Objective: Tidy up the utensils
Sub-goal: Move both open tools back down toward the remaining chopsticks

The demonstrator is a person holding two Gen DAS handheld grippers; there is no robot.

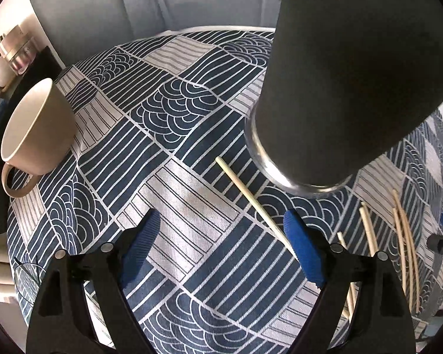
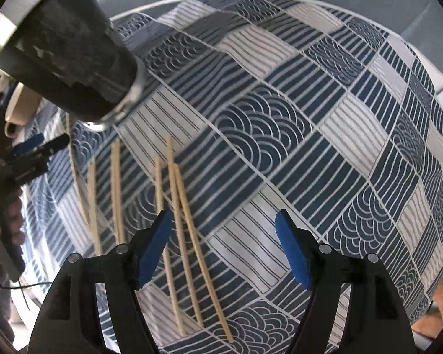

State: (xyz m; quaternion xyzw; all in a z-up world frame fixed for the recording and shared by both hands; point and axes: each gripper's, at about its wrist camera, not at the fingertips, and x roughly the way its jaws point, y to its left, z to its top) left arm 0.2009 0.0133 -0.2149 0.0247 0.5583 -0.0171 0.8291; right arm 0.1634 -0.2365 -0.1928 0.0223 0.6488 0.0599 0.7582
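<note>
The left gripper (image 1: 221, 244) has its blue pads wide apart and holds nothing; 1 pale wooden chopstick (image 1: 252, 203) lies on the blue-and-white patterned tablecloth (image 1: 174, 124), running under its right pad. The right gripper (image 2: 223, 244) is also open and empty, with several pale wooden chopsticks (image 2: 177, 206) loose on the cloth between and beside its fingers. A tall dark cup with a metal base (image 1: 333, 94) stands near; a beige ceramic mug (image 1: 35, 129) stands well apart.
</note>
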